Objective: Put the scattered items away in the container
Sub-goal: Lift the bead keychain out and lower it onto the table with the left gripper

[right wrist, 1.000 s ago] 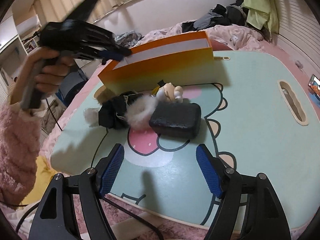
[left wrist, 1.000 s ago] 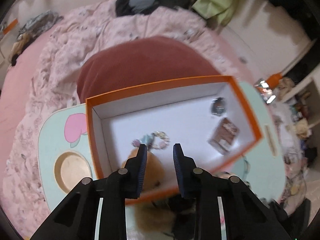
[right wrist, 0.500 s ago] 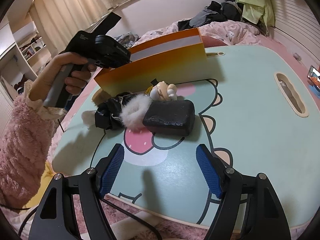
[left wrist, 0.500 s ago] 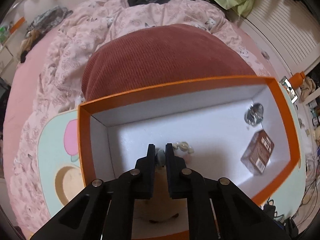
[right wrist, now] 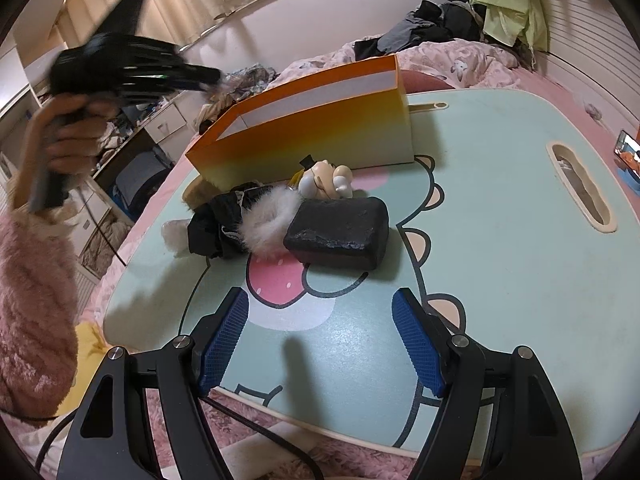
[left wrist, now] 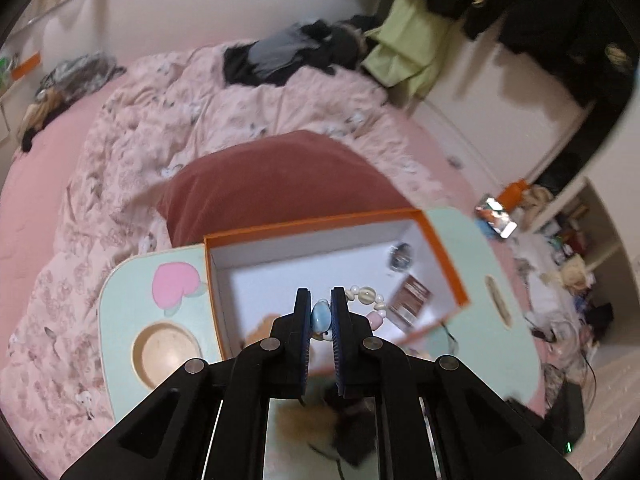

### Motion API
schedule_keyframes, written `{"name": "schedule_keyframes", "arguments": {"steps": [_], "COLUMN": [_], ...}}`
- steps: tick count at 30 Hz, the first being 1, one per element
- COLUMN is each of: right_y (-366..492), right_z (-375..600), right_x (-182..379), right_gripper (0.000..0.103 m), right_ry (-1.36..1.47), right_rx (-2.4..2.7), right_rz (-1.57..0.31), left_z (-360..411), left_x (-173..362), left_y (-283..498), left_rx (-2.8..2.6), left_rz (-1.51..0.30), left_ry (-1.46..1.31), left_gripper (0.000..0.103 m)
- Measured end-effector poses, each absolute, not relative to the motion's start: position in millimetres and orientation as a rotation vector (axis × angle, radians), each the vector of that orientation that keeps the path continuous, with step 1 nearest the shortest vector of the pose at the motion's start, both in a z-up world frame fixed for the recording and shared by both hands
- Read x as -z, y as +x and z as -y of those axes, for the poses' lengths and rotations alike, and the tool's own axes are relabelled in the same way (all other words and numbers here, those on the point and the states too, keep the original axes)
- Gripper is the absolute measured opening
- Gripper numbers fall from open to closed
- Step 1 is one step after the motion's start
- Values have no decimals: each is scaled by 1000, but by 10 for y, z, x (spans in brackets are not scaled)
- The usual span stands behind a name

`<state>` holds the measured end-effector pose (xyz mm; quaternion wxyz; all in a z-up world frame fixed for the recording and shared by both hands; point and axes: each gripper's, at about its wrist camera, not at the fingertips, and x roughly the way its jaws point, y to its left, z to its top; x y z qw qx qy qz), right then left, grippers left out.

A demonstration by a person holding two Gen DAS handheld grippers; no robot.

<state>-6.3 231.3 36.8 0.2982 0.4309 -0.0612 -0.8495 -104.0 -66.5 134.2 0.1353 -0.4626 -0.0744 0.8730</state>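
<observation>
Beaded bracelet [left wrist: 362, 300] pinched at centre frame of the left wrist view, its pale blue bead squeezed between the two blue pads of the left gripper [left wrist: 321, 316], remaining cream and pink beads curling out to the right of the fingers. Held above the open orange box [left wrist: 444, 248], not resting on its white floor. Inside the box, toward the right: a small brown packet [left wrist: 410, 296] and a round metallic piece [left wrist: 400, 256], apart from each other. Box set on the mint-green lap table [left wrist: 132, 292], just right of the pink heart print and the round cup recess at lower left. Blurred tan and black fluff low in that frame, under the gripper body.

In the right wrist view, right gripper [right wrist: 320, 344] at bottom centre, jaws spread wide with nothing between the pads, hanging over the table's near edge. Beyond it at mid frame: a black rectangular case [right wrist: 340, 232], a white fur-trimmed black cloth bundle [right wrist: 240, 224] touching its left side, a small white figurine [right wrist: 328, 180] just behind, against the box's orange wall. Upper left: a hand [right wrist: 68, 136] in a fluffy pink sleeve gripping the other tool's handle, blurred.
</observation>
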Motion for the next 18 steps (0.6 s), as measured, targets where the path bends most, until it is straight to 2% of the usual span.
{"name": "schedule_keyframes", "arguments": {"steps": [10, 18], "right_y": [-34, -15], "right_z": [-2259, -2260], "right_x": [-369, -375], "right_gripper": [75, 75], "right_ry": [1148, 1145], "right_rx": [2265, 2266], "right_rz": [150, 146], "left_z": [611, 539], "left_x": [-731, -306], "left_y": [-150, -153], "left_rx": [-2436, -2508], "left_rz": [206, 98], "left_ry": [-1364, -1424], "left_gripper": [9, 10]}}
